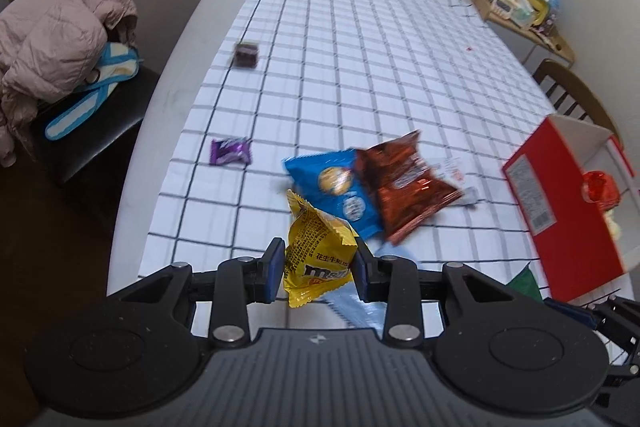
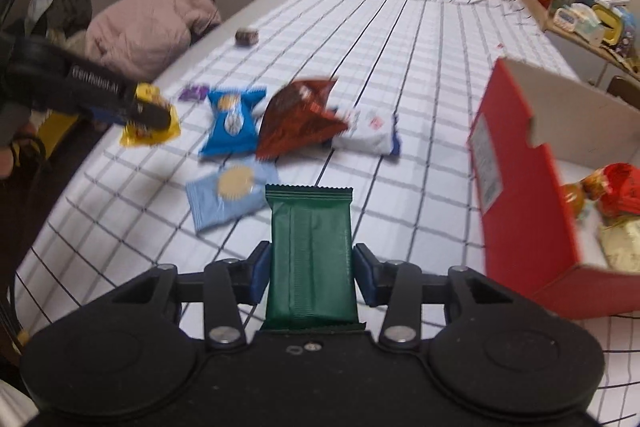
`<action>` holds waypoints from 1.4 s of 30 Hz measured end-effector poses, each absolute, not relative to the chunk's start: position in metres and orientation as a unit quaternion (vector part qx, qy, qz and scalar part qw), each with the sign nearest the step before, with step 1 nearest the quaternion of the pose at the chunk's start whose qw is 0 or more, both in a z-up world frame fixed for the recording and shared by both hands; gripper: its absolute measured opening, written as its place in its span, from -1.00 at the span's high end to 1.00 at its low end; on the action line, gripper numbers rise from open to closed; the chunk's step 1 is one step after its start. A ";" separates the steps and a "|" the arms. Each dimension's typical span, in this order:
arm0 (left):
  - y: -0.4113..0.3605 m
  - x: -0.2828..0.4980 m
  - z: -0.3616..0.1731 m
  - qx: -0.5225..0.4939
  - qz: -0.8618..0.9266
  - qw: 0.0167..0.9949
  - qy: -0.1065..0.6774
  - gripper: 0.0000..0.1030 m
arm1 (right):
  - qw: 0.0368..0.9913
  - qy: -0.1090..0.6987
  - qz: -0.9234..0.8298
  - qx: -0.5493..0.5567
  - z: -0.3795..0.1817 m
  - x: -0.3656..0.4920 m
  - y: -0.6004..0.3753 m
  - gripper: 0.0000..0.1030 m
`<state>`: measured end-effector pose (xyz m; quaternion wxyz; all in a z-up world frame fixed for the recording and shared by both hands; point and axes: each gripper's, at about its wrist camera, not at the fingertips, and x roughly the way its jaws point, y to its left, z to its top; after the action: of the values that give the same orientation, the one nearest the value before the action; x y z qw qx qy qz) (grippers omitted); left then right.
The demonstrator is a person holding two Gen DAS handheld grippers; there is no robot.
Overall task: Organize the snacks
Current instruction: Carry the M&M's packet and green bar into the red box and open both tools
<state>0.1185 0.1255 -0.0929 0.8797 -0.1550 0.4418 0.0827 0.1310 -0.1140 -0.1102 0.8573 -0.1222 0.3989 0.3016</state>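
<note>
The left claw is clenched on a yellow M&M's packet, pads pressing both sides, the packet lifted clear of the table and tilted toward 11 o'clock. In the right wrist view that same claw shows at 9 o'clock, the yellow packet pinched in it above the checked cloth.

The right claw is grasping a dark green bar wrapper, held lengthwise and pointing to 12 o'clock, its crimped far end just beside a pale blue biscuit packet lying at 11 o'clock.

Past these, on the cloth, a bright blue packet, a reddish-brown foil bag and a white packet lie in a loose row — the foil bag overlaps the white one's left end. From the left wrist view the blue packet and foil bag touch at 12 to 1 o'clock. A small purple wrapper sits apart at 10 o'clock, and a dark cube-shaped snack lies well beyond it.

The red box stands open at 3 o'clock, with a red-wrapped snack and pale packets inside — their details are blurred
</note>
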 end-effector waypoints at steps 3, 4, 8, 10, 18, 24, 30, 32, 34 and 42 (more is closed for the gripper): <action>0.115 0.120 -0.077 -0.156 0.074 0.885 0.433 0.34 | 0.870 0.380 0.295 -0.109 -0.092 0.133 -0.127 0.19; 0.111 0.121 -0.071 -0.156 0.070 0.887 0.430 0.34 | 0.874 0.374 0.293 -0.102 -0.085 0.135 -0.132 0.19; 0.089 0.127 -0.049 -0.151 0.054 0.895 0.416 0.34 | 0.887 0.358 0.279 -0.083 -0.064 0.144 -0.151 0.19; 0.077 0.130 -0.040 -0.147 0.046 0.899 0.409 0.34 | 0.892 0.350 0.274 -0.074 -0.055 0.149 -0.162 0.19; 0.014 0.153 -0.014 -0.122 0.010 0.909 0.399 0.34 | 0.903 0.341 0.256 -0.047 -0.034 0.171 -0.211 0.19; -0.038 0.173 -0.004 -0.101 -0.018 0.913 0.395 0.34 | 0.910 0.336 0.239 -0.044 -0.028 0.190 -0.252 0.19; -0.085 0.198 -0.004 -0.083 -0.039 0.911 0.402 0.34 | 0.913 0.338 0.224 -0.049 -0.029 0.214 -0.289 0.19; -0.097 0.208 -0.008 -0.083 -0.044 0.907 0.410 0.34 | 0.912 0.342 0.219 -0.051 -0.031 0.223 -0.300 0.18; -0.110 0.220 -0.012 -0.082 -0.049 0.903 0.419 0.34 | 0.911 0.348 0.214 -0.052 -0.035 0.233 -0.310 0.19; -0.157 0.267 -0.035 -0.058 -0.045 0.886 0.457 0.34 | 0.900 0.382 0.200 -0.069 -0.061 0.273 -0.340 0.18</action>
<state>0.2668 -0.1569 -0.0351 0.8865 -0.0580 0.4569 -0.0451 0.2730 -0.3405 -0.0612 0.8999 -0.0689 0.3816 0.1997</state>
